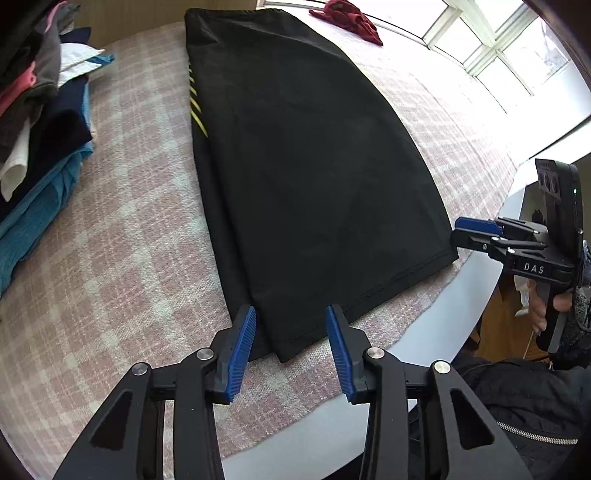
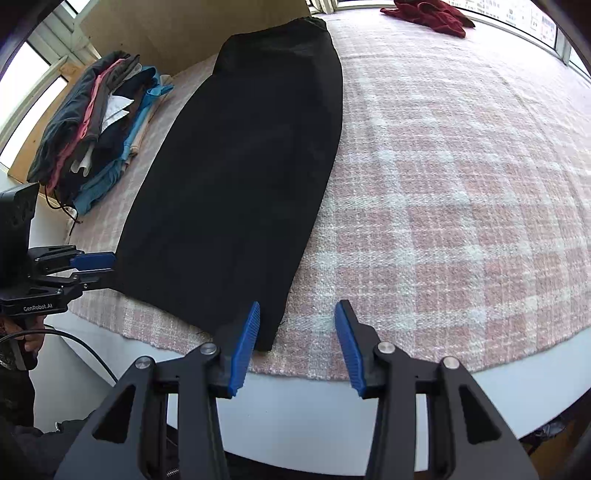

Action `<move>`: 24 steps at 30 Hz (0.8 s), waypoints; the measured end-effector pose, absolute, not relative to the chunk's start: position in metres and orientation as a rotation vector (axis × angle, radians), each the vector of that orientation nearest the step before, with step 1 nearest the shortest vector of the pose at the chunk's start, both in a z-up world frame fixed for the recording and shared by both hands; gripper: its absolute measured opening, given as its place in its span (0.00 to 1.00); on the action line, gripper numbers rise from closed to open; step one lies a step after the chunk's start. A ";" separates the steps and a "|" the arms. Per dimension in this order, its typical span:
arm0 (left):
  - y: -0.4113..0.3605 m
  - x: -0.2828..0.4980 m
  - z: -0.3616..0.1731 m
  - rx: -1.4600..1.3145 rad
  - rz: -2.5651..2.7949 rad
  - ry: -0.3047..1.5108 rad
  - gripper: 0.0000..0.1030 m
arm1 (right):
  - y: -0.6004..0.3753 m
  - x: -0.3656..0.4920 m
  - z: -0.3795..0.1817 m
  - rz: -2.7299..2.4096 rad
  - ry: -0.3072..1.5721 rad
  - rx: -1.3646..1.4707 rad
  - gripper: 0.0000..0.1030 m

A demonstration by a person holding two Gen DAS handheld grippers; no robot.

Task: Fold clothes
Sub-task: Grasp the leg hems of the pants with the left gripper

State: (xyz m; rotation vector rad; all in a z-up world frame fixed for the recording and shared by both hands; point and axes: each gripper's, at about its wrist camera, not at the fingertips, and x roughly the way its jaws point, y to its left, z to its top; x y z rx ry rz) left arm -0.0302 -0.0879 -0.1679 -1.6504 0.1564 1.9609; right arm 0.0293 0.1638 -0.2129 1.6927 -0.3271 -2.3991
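Two grippers wait wide open, holding nothing: left gripper, right gripper. Black pants lie folded lengthwise on the pink checked cloth. Folding them shorter is left; a red garment waits.

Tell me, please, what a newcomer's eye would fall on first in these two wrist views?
First comes the long black garment, lying flat lengthwise on the pink checked cloth, with yellow stripes along its left edge. Both open grippers hover at its near hem: the left gripper at one corner, the right gripper at the other. A stack of folded clothes sits far left; a red garment lies crumpled at the far edge.
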 end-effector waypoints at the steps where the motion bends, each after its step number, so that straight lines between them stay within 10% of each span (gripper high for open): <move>1: -0.087 -0.031 -0.171 -1.655 1.950 0.166 0.34 | 0.161 0.028 -0.214 -2.408 -0.326 1.697 0.41; 15: -0.097 -0.036 -0.175 -1.637 1.918 0.149 0.05 | 0.163 0.045 -0.202 -2.415 -0.281 1.693 0.41; 22: -0.124 -0.042 -0.162 -1.647 1.989 0.095 0.03 | 0.156 0.029 -0.211 -2.386 -0.380 1.708 0.41; 24: -0.132 -0.047 -0.164 -1.681 1.980 0.022 0.15 | 0.145 0.025 -0.212 -2.404 -0.328 1.696 0.41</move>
